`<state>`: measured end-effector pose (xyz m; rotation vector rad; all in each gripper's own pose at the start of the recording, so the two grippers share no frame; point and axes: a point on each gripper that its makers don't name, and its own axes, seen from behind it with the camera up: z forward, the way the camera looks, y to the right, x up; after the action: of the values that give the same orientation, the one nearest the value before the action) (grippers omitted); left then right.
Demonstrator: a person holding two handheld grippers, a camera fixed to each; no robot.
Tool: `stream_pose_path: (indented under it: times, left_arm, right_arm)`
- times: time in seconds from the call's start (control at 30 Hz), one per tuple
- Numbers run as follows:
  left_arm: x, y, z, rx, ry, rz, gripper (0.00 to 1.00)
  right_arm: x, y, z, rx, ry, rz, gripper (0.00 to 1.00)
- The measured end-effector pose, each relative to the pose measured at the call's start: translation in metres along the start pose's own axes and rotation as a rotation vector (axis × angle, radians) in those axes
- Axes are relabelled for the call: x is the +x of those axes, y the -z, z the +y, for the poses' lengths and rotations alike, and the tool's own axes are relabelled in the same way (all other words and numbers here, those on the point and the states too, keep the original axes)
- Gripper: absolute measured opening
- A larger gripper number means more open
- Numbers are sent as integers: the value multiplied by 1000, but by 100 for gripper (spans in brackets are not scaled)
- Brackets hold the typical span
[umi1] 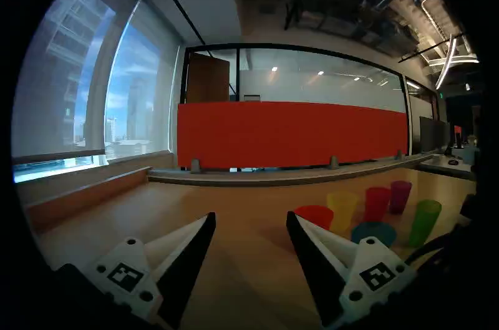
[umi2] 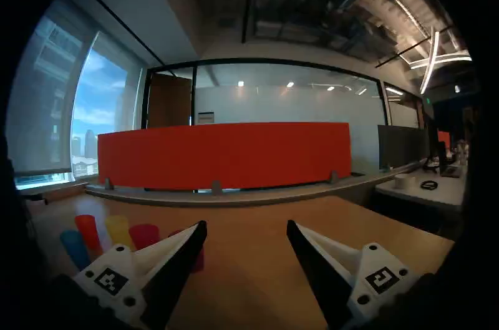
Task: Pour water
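Jaws gape on left gripper [umi1: 250, 215], right gripper [umi2: 246, 224] near tapered plastic cups [umi1: 377, 202].

Red cup [umi1: 314, 213] half hidden, magenta cup [umi2: 199, 261] — mostly hidden

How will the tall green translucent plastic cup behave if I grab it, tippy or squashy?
Likely light and tippy: the tall green translucent plastic cup stands narrow and upright on the smooth wooden table. Its translucent wall looks thin, so it may flex under a squeeze. Whether it holds water is unclear.
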<state>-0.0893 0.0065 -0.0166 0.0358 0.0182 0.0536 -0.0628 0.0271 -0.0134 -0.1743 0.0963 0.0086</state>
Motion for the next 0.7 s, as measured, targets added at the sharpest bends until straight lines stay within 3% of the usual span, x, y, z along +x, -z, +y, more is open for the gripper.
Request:
stream_pose_path:
  times: [0.7]
  left_arm:
    - [-2,1,-1,0,-3,-1,84]
  right_arm:
    - [-10,-7,-17,49,25,2,99]
